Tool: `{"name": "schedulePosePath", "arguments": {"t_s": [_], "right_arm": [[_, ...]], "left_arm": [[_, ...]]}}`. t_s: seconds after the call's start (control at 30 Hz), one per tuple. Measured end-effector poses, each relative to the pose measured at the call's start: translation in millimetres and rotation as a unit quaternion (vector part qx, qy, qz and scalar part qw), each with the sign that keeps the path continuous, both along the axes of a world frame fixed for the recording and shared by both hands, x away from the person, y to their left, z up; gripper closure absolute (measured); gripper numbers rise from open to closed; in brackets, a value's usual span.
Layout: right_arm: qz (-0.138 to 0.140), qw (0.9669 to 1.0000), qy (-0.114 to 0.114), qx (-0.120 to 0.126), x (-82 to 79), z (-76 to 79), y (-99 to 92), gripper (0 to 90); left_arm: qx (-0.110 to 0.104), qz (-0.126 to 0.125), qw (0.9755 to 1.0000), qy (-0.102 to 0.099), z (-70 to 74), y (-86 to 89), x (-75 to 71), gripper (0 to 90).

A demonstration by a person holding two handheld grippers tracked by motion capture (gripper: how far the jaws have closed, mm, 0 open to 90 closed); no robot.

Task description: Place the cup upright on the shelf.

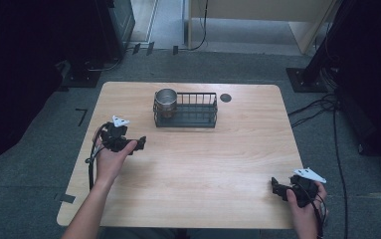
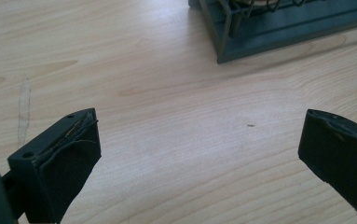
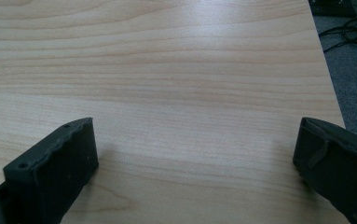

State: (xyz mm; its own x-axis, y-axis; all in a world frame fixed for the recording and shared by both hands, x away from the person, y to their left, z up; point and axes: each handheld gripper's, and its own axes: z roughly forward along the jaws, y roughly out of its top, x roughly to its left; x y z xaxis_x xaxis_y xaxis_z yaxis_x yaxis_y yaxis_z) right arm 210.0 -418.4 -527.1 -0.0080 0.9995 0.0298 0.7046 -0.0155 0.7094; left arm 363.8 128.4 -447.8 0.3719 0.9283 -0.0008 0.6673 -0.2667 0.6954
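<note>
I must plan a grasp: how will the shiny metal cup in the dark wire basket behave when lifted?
The shiny metal cup looks rigid, so it probably will not deform. Its smooth wall may slip between pads. Standing upright at the left end of the dark wire basket, it might catch the rail.

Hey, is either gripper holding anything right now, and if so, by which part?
Nothing is held. The left gripper and the right gripper both have their jaws wide apart over bare table. The metal cup sits in the wire basket, untouched.
</note>
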Motion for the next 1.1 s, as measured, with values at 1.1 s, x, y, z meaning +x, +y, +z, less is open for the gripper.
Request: {"name": "schedulePosePath", "arguments": {"t_s": [1.1], "right_arm": [[0.000,1.0000,0.000,0.000,0.0,0.0,0.0,0.0]], "left_arm": [[-0.012,0.044,0.9988,0.019,-46.9,55.5,-55.1,0.0]]}}
